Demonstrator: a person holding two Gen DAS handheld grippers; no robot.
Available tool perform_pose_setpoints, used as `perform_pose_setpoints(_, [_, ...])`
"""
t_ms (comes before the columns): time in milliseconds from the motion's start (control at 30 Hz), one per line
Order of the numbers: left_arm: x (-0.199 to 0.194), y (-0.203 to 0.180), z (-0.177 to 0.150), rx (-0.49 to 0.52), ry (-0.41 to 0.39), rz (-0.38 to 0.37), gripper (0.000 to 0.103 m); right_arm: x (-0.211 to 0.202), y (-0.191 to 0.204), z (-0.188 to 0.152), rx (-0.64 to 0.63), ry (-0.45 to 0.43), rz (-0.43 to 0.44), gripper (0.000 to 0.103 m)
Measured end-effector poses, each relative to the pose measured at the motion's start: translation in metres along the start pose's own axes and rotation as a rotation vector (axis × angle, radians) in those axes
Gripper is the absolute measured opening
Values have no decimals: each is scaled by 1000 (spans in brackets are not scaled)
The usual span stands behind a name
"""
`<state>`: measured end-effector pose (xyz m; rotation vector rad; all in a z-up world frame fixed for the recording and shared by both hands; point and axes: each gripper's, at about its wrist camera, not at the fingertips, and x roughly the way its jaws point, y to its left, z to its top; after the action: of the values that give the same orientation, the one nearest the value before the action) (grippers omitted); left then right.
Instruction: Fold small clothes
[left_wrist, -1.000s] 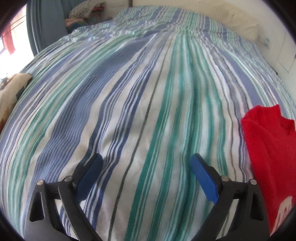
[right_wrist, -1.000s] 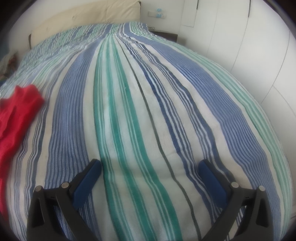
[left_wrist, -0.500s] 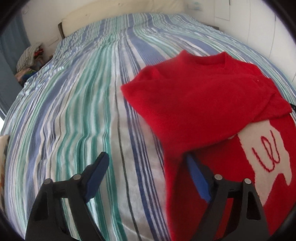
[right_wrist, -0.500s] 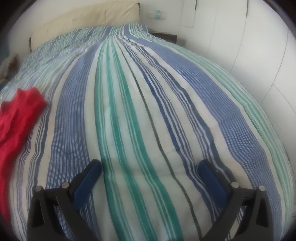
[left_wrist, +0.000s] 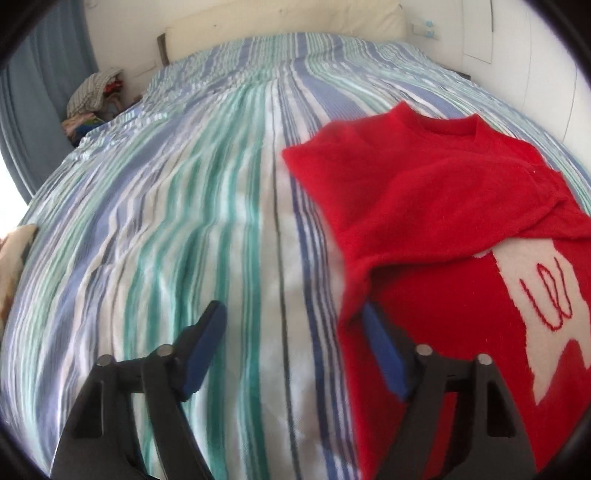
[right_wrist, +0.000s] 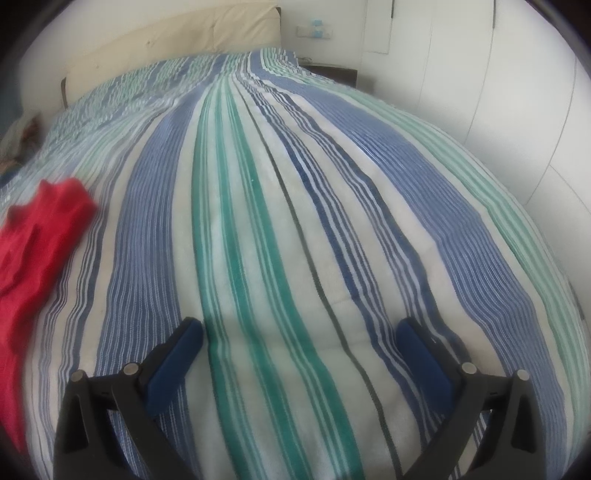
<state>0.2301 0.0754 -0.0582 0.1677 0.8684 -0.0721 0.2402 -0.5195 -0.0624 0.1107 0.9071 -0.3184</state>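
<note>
A red sweater lies on the striped bedspread, off to the right of the left gripper and, in the right wrist view, at the far left edge, well apart from the right gripper. One sleeve looks already folded across the chest, covering part of a white patch with red lettering, so the fold seems begun but far from finished. The left gripper stands wide open and holds nothing; its right blue pad sits at the sweater's near left edge, just beside or perhaps touching the cloth, while the other pad is over bare bedspread. The right gripper is also spread wide and empty, hovering over the stripes with no cloth between its fingers. The step in hand looks like the approach for a grasp on the sweater's left side. Next, the left gripper probably needs to slide a little further right so the edge sits between both pads, then close on it; the right gripper would have to travel left to reach the sweater before it can help lift or fold. The knit looks thick and soft, so a shallow pinch may slip. A headboard and a pile of clothes sit far off.
</note>
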Motion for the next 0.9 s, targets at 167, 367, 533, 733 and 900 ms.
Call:
perform_pose_setpoints(167, [-63,33,-38,-100,-39,-244,93,-81,17,-7,-100,-122,136,103])
perform_pose_setpoints(367, [-95,30,-94,-136,63,-451,95,-195,68,-68,-234,-62,553,103])
perform_pose_setpoints(533, [-124,11,-142,-160,165,-563,89,-231,96,-141,-277,141,680,102])
perform_pose_setpoints(733, [-141,-22,-167,-95,176,-540,69,-221,110,-198,-225,299,728,84])
perform_pose_setpoints(900, [-136,-18,-169,-138,188,-558,67,-197,112,-211,-120,335,756,76])
